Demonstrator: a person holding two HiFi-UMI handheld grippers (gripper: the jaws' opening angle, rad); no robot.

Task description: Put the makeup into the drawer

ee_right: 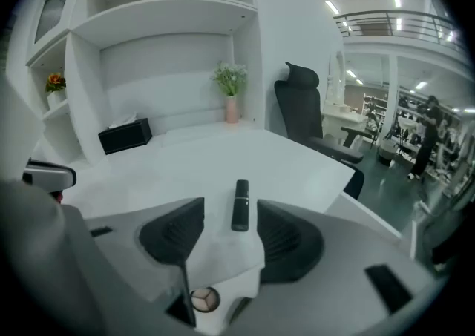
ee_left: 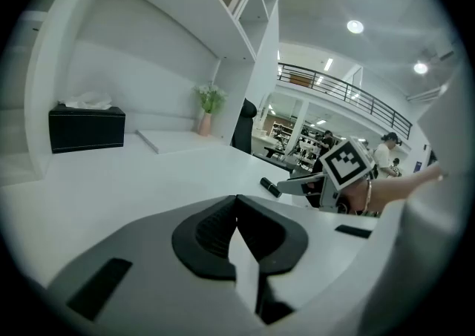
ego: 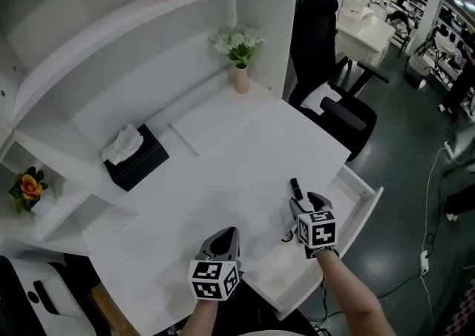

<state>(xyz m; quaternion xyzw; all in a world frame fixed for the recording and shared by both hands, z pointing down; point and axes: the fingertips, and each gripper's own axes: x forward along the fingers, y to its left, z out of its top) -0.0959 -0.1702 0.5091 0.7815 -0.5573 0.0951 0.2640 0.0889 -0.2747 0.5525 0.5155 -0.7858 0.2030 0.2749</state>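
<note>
makeup (ee_right: 240,205): small hard tube, probably light, slick, rolls easy, so pinch mid-body. right hand-held gripper (ee_right: 230,236) spread wide just behind makeup, left hand-held gripper (ee_left: 237,229) pinched together, empty.

The left gripper (ego: 227,235) and right gripper (ego: 307,202) are grey with black ribbed pads (ee_right: 289,242); behind each claw sits a white cube (ego: 215,280) with black markers.

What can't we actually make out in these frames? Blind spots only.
- Drawer interior: in the head view it is partly covered by the right gripper. In the right gripper view it is hidden behind the gripper's own body. Contents unclear.
- Makeup stick: in the head view its near end is hidden behind the right gripper. Its type and label are too small to read in every view.
- Small dark thing beside the right gripper: too small to identify.
</note>
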